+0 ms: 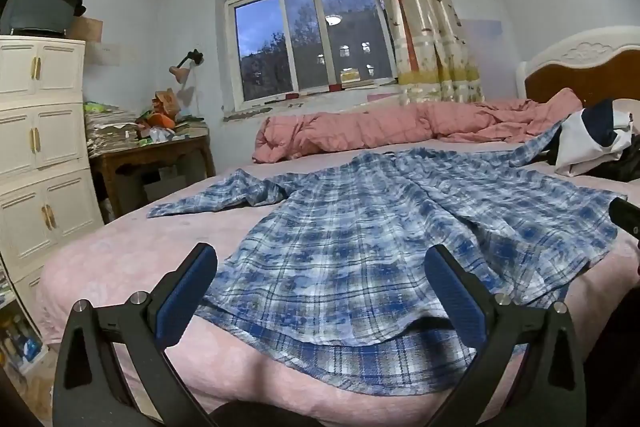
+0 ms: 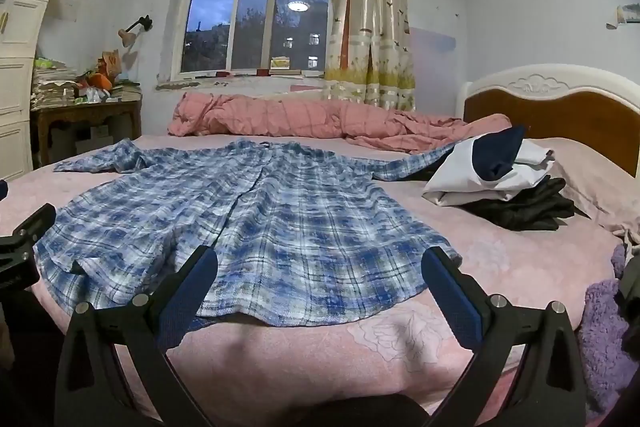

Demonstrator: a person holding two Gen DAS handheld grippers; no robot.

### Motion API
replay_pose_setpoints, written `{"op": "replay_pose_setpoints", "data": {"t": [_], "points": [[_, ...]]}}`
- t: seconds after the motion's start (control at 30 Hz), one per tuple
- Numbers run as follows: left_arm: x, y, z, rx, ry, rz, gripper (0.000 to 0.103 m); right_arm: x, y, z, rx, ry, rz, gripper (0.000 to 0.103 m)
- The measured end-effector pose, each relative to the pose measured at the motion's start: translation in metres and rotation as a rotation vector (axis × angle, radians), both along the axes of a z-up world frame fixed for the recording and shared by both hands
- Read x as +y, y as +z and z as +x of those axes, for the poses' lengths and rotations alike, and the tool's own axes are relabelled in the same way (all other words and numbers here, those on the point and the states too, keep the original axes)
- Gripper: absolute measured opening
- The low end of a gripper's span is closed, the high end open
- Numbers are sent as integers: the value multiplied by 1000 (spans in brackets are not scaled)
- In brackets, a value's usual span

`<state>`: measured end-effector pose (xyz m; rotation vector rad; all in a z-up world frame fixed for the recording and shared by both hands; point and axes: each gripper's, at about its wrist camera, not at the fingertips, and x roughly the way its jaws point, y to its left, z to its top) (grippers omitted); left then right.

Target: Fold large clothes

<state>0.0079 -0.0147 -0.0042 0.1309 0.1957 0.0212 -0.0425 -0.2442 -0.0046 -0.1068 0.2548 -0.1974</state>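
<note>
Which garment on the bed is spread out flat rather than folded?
The blue plaid shirt, lying open with sleeves out across the bed. The white-and-navy garment and the black one under it sit folded in a pile near the headboard.

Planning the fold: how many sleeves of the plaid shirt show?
2: left sleeve spread toward the desk side; right sleeve stretches toward the folded clothes pile, its cuff hidden behind it.

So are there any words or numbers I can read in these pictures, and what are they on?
None can be read.
Orange packet on the side table: any print is too blurred to read.
Stacked papers: too small to read.
Paper on the wall: looks blank or too faint to tell.
Plaid shirt: no label shows.
</note>
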Motion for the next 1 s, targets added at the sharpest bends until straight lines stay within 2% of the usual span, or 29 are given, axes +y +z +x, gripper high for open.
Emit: {"op": "replay_pose_setpoints", "data": {"t": [0.17,0.53,0.77,0.9,1.0], "points": [[0,-1,5,20,11,-8,103,-3,0,0,9,44,15,103],[9,1,4,4,16,-58,103,-14,1,-1,4,18,71,103],[22,2,5,15,18,-118,103,-5,3,-10,-38,16,22,103],[27,1,11,41,31,-148,103,-2,1,-5,-11,16,5,103],[29,2,4,13,33,-154,103,-3,2,-8,-22,13,12,103]]}}
